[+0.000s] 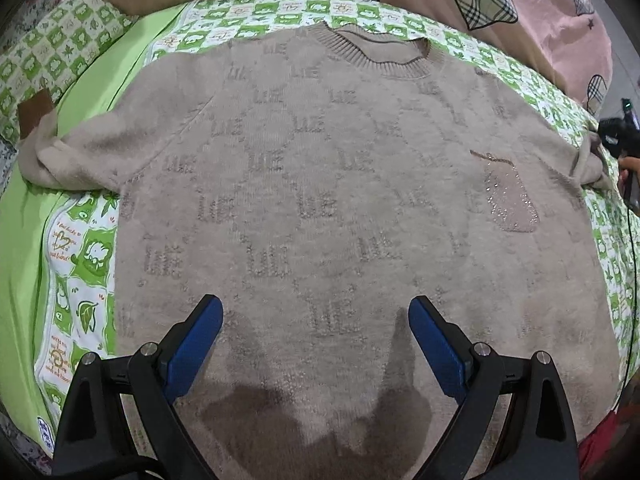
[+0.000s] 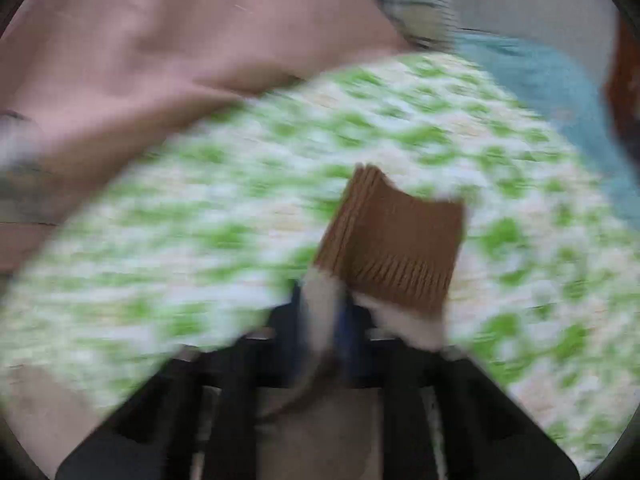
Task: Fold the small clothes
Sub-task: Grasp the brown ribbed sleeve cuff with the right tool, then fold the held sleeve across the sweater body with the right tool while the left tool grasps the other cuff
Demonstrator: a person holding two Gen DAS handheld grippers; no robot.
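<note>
Right tongs are clamped on the end of a sleeve: pale fuzzy knit is pinched between the blue pads just behind the brown ribbed cuff, which sticks out past the tips. That view is heavily smeared, so the exact bite is hard to read. Left tongs stand wide apart and empty, hanging over the lower middle of the sweater without touching it, as far as the shadows on the knit suggest.

The sweater is the landmark. It lies flat and face up on the bed, on a green-and-white checked sheet, neckline at its far end and hem toward the left tongs. A sparkly pocket sits on its chest toward the right sleeve. At its right edge the right sleeve is gathered where the right tongs appear in the left wrist view, with a hand behind them. At its left edge the other sleeve lies bunched, its brown cuff outward. Beyond the neckline lies a pink blanket with plaid hearts.

By my reading the fold has only begun: the body is spread out and the first sleeve is just taken. The next move probably calls for carrying that cuff inward across the chest and laying it flat, while the left tongs pin the body or go for the other sleeve.

No containers show in either view.
</note>
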